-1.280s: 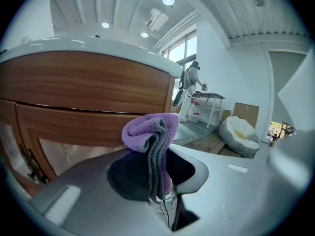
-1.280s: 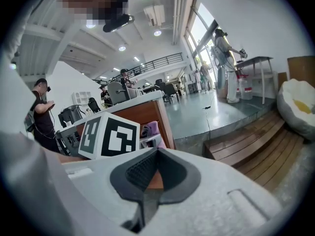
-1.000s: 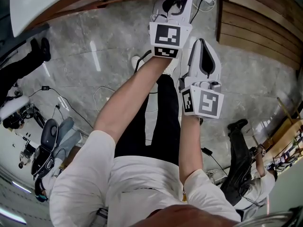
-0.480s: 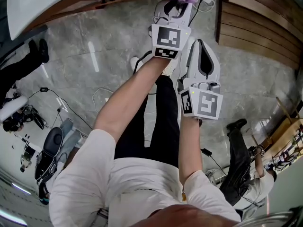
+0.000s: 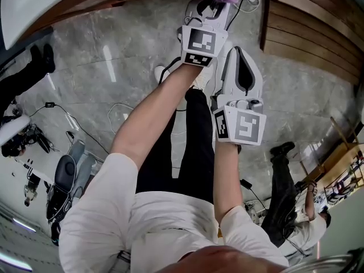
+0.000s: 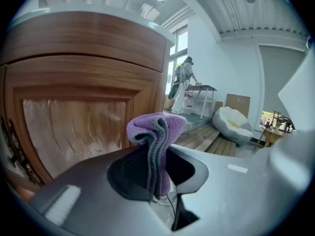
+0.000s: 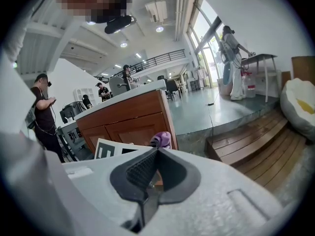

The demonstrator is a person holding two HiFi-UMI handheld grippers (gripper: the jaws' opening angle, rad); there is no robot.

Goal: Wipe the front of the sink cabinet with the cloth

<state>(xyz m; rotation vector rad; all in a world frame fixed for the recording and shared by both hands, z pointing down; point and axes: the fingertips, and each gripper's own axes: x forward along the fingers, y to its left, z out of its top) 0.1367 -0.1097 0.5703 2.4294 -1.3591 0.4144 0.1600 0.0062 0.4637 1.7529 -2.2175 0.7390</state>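
White T-shirt (image 5: 153, 220), black trousers (image 5: 196, 147)

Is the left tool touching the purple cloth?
Touching. The left gripper view shows the purple cloth pinched in the jaws of the left tool.

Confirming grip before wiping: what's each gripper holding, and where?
Left gripper pinches the purple cloth by its folded lower part, the bunched top sticking out. Right gripper is shut on nothing.
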